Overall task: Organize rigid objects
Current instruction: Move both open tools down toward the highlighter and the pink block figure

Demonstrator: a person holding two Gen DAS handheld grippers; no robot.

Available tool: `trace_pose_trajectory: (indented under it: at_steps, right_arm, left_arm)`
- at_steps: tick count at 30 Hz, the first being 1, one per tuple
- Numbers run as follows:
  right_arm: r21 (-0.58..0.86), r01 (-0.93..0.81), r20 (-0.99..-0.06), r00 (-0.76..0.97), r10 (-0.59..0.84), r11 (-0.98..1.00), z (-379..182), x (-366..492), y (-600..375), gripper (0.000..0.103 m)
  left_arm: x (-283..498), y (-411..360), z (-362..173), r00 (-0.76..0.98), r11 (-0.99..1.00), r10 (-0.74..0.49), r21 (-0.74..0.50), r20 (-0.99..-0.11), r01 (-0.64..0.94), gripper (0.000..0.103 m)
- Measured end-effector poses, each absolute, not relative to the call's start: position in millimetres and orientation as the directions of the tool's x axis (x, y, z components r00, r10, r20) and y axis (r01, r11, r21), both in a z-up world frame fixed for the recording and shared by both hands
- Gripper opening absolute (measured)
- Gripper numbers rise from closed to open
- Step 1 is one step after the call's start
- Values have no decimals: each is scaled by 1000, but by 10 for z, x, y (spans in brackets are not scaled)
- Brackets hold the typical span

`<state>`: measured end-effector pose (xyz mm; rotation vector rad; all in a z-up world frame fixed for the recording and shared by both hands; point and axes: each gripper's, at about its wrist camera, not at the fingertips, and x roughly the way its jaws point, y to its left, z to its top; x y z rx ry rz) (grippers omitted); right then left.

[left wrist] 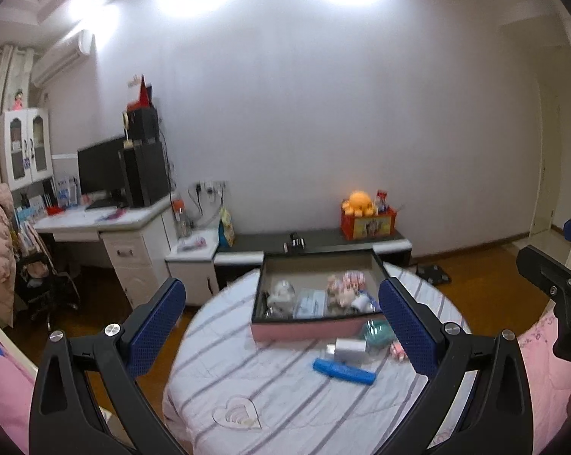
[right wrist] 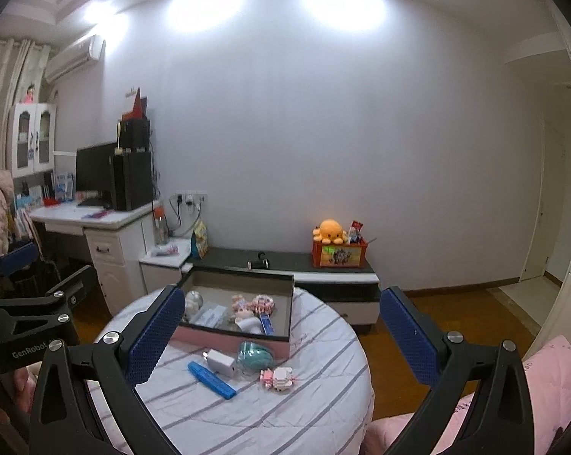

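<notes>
Pink-walled box (right wrist: 232, 343) sits at the far side of the round desk (right wrist: 304, 417), which is covered in a striped cloth; its dark-lined inside already holds several small items (figurines, a flat packet, a blue-labelled piece), too small to name surely. Four rigid objects lie loose on the cloth just in front of the box's near wall: a blue case (right wrist: 211, 380), a white charger (right wrist: 221, 364) touching or almost touching it, a teal heart-shaped piece (right wrist: 256, 356) close against the box wall, and a pink block figure (right wrist: 280, 378) to its right. Judgement: these lie grouped close to the box so each needs only a short carry over the wall. Left tongs (left wrist: 281, 326) spread wide, empty, held above the near half of the desk and aimed at the box. Right tongs (right wrist: 281, 335) likewise spread wide and empty, held back from the cluster. Likely step: choosing the first loose object; none is gripped yet. Beyond the desk: low cabinet (right wrist: 285, 265) along the wall.
</notes>
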<state>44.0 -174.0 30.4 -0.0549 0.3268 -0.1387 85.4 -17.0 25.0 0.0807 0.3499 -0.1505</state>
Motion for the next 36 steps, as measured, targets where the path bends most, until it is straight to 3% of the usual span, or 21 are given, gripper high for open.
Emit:
trace_pose_trajectory:
  at_steps: [19,27,36]
  right_arm:
    - [-78,120,-684,715,-141,990,-786,1492,-2036,103]
    - [-84,131,-790,596,-146,988,-1319,1853,-2191,103]
    - [-60,148,-846,517,-129,987,-1656,2147,-2383,103]
  left_arm:
    - [1781,-473,-1104,651,991,-84,7,-755,136,103]
    - [2048,-596,-1461,554,990,-90,-16,-828,137,103]
    - [2320,-796,-1762,468,987,-108,-38,-877,158,103]
